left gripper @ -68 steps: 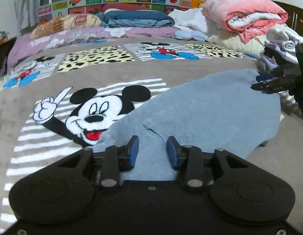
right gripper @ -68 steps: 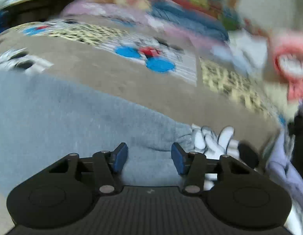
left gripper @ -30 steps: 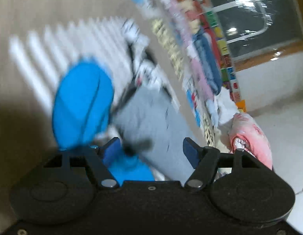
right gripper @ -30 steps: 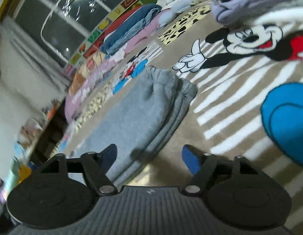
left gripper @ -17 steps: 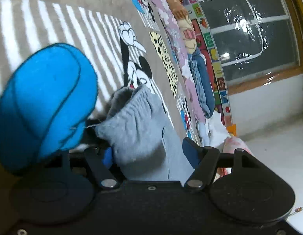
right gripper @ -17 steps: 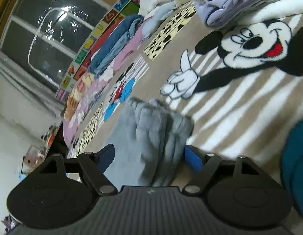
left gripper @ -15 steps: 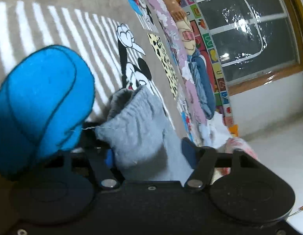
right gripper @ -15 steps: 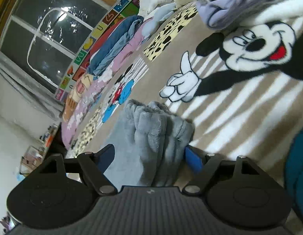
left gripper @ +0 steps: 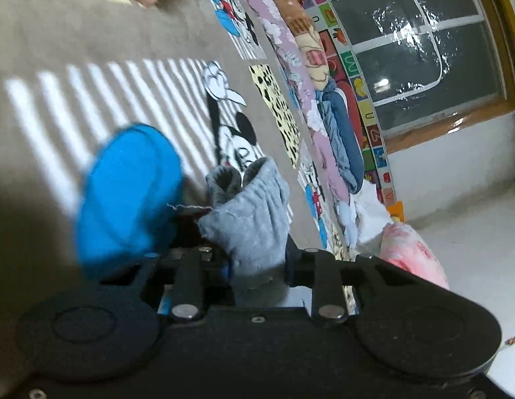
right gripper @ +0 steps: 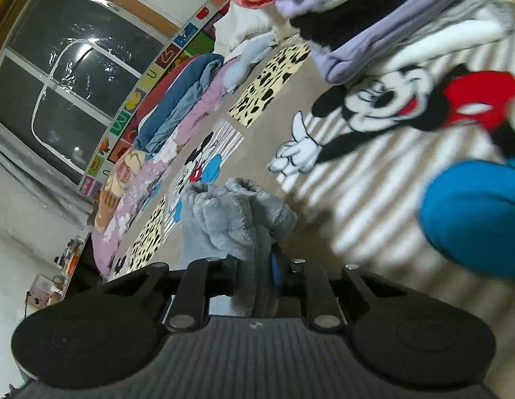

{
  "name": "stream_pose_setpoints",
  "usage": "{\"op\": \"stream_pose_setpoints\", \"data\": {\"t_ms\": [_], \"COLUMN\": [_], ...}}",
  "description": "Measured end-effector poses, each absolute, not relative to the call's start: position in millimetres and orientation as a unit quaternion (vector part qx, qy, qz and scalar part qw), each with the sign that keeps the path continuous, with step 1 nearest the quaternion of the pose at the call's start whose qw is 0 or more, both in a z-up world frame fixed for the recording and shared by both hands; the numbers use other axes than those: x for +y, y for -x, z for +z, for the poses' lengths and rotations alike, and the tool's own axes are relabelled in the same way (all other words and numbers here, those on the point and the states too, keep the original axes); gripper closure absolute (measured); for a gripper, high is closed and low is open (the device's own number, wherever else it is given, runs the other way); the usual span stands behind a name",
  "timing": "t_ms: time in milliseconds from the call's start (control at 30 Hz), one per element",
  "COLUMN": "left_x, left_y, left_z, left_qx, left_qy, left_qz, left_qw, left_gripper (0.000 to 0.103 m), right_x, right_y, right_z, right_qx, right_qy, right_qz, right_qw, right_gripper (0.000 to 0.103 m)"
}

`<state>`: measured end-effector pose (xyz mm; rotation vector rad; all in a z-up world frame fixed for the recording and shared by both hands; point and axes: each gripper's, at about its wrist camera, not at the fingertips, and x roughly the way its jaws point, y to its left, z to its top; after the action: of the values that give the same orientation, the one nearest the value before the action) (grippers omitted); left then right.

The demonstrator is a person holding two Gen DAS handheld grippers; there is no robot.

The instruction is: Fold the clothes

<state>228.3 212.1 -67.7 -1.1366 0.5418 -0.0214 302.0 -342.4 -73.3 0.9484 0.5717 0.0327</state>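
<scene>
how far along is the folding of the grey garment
Partly done: the grey garment is already doubled into thick layers on the Mickey Mouse blanket. In hand: the left tongs and right tongs are each shut on a bunched end of it. Left: carrying those ends over for the next fold, smoothing it, and probably adding it to the stack of folded clothes.

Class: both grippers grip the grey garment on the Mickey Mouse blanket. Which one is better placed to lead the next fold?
Probably neither alone. The left gripper and right gripper are each shut on a bunched end of the grey garment; both should lift together.
</scene>
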Motion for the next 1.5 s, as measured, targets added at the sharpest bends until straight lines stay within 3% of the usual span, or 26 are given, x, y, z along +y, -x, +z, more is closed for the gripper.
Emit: {"op": "stream_pose_setpoints", "data": {"t_ms": [200,233,267,333,367,433,533,733,900,1000,1100,1233,1500], "left_x": [232,234,237,242,244,245,243,240,233,228,225,225,207], "left_y": [-176,-174,-173,-163,-155,-145,-136,-138,-146,-154,-156,-157,-145], "left_z": [-63,-70,-81,-88,-88,-89,-92,-99,-96,-96,-98,-102,-72], "left_qx": [0.277,0.288,0.307,0.310,0.303,0.292,0.277,0.252,0.248,0.245,0.241,0.240,0.220], "left_qy": [0.501,0.490,0.479,0.480,0.482,0.482,0.478,0.485,0.473,0.466,0.467,0.473,0.442], "left_qz": [-0.034,-0.039,-0.036,-0.035,-0.038,-0.044,-0.048,-0.043,-0.031,-0.025,-0.010,0.010,0.042], "left_qw": [0.819,0.822,0.822,0.820,0.821,0.825,0.832,0.837,0.845,0.850,0.851,0.848,0.869], "left_gripper": [0.075,0.061,0.048,0.049,0.045,0.038,0.038,0.038,0.038,0.038,0.042,0.060,0.072], "right_x": [-335,-332,-328,-323,-327,-334,-331,-334,-347,-346,-340,-344,-366], "right_y": [-201,-184,-169,-153,-145,-133,-132,-133,-146,-174,-193,-198,-180], "right_z": [-65,-71,-80,-104,-115,-117,-106,-86,-85,-99,-106,-104,-117], "right_qx": [0.260,0.264,0.270,0.310,0.311,0.293,0.286,0.252,0.217,0.257,0.296,0.303,0.264], "right_qy": [-0.509,-0.514,-0.512,-0.484,-0.485,-0.472,-0.395,-0.330,-0.350,-0.339,-0.303,-0.291,-0.353], "right_qz": [0.030,0.021,0.009,-0.008,-0.004,0.015,0.036,0.035,0.053,0.053,0.043,0.057,0.121], "right_qw": [0.820,0.816,0.815,0.818,0.817,0.831,0.872,0.909,0.910,0.903,0.905,0.906,0.889], "right_gripper": [0.083,0.083,0.072,0.050,0.063,0.060,0.041,0.027,0.026,0.043,0.044,0.044,0.042]}}
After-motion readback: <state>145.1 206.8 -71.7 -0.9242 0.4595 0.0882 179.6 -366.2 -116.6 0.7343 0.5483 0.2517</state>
